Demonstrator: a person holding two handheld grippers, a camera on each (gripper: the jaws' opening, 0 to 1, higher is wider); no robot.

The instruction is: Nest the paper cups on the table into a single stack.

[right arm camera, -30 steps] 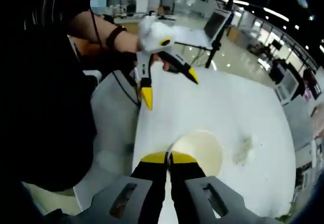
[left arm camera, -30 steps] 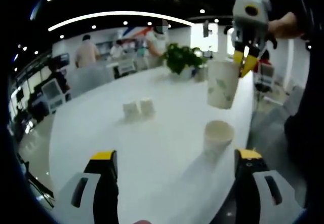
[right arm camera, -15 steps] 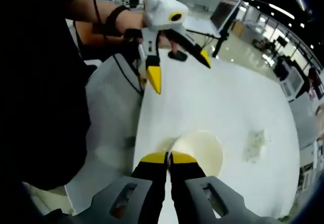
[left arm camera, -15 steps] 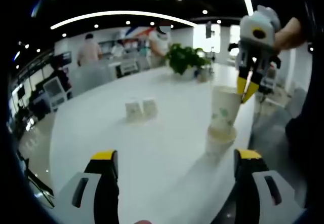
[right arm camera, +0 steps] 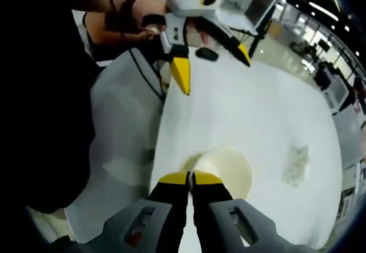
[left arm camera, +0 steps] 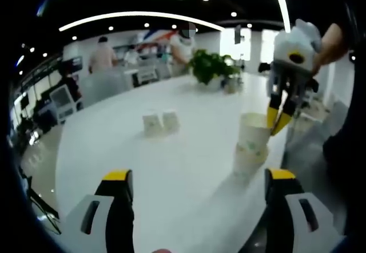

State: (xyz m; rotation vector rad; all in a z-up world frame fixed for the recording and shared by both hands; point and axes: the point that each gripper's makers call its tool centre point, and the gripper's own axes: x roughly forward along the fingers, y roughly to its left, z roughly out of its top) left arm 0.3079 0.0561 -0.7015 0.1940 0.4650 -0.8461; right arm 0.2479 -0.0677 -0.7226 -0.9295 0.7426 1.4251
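while the white paper cup with green print [left arm camera: 252, 139] sits partly inside a second white paper cup [left arm camera: 245, 162] near the edge of the white oval table [left arm camera: 171, 167], the right gripper [left arm camera: 277, 119] pinches its rim with jaws together. the left gripper [right arm camera: 213, 64] hovers above the table with jaws apart. two small white paper cups [left arm camera: 159, 122] stand side by side, well apart from the stack.
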